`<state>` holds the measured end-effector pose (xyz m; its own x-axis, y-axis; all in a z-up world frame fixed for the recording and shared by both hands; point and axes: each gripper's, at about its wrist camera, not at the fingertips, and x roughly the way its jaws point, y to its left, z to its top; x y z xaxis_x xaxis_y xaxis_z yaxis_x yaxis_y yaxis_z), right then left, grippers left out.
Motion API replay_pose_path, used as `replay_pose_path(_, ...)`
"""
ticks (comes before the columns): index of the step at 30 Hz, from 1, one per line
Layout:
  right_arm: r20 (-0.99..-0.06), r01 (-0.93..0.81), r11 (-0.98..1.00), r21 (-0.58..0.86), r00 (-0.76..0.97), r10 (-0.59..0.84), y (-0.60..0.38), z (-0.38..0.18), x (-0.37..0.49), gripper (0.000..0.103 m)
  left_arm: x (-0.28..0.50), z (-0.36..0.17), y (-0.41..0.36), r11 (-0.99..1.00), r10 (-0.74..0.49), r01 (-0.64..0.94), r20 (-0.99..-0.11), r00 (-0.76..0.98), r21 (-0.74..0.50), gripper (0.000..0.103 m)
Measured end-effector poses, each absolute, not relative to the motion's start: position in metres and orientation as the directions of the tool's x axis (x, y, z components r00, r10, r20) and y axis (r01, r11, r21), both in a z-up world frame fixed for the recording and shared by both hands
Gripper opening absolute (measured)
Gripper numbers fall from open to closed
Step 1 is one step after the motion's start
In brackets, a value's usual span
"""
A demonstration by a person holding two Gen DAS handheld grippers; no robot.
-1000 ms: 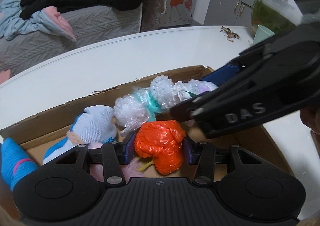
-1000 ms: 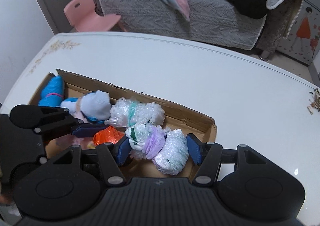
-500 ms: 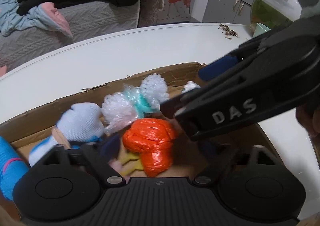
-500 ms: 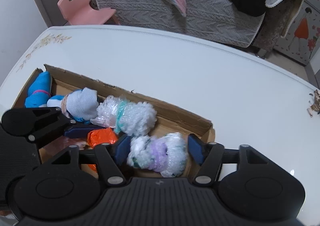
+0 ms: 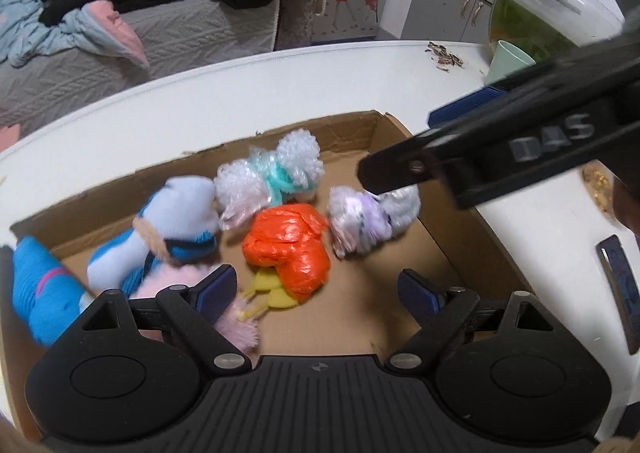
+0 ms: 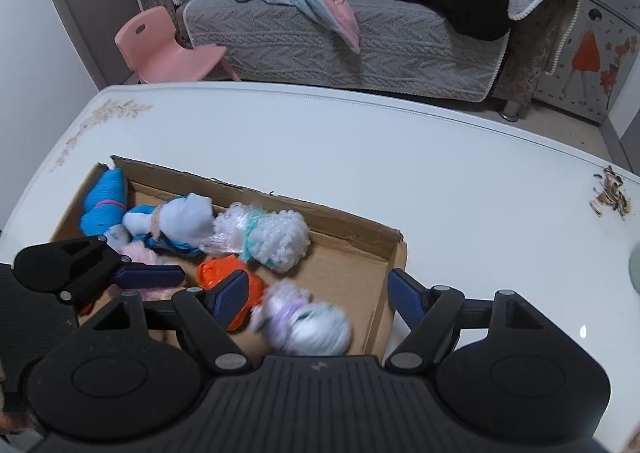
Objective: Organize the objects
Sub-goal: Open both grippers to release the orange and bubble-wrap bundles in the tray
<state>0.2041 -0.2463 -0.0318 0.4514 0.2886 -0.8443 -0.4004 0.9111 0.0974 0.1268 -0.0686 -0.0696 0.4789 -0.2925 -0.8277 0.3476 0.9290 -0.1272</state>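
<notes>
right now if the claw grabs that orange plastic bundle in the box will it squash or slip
The orange bundle looks like crinkled plastic film wadded up, so it would probably squash and spring back rather than hold shape. Its glossy surface hints it may slip between the pads. It seems light for its size and, being lumpy, unlikely to roll across the cardboard box.

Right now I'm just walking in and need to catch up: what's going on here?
A person is sorting small bundles into a cardboard box with two handheld grippers. The left gripper hangs open above the orange bundle; the right gripper is opening over the white-and-purple bundle. Both bundles lie in the box, gripped by neither.
</notes>
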Motion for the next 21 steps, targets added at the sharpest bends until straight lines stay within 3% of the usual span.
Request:
replay_pose_path(6,-0.834,-0.335,0.873,0.354,0.31,0.457,-0.261,-0.04,0.195,0.08,0.107,-0.074,-0.058,0.921,-0.343,0.316,-0.859,0.38,-0.228,0.095)
replay_pose_path(9,-0.824,-0.304,0.851,0.427,0.256,0.505,-0.254,-0.054,0.198,0.083,0.095,-0.077,-0.056,0.921,-0.318,0.336,-0.875,0.366,-0.195,0.097)
replay_pose_path(15,-0.847,-0.306,0.875,0.375,0.271,0.458,-0.231,-0.075,0.213,0.085,0.095,-0.077,-0.047,0.941,-0.166,0.337,-0.903,0.397,-0.024,0.097)
replay_pose_path(19,-0.858,-0.308,0.91,0.278,0.347,0.379,-0.226,-0.069,0.216,0.086,0.108,-0.076,-0.036,0.944,-0.083,0.32,-0.887,0.454,0.075,0.097)
replay_pose_path(21,-0.841,-0.317,0.898,0.304,0.353,0.409,-0.227,-0.059,0.212,0.087,0.11,-0.075,-0.031,0.942,-0.047,0.314,-0.878,0.476,0.12,0.097)
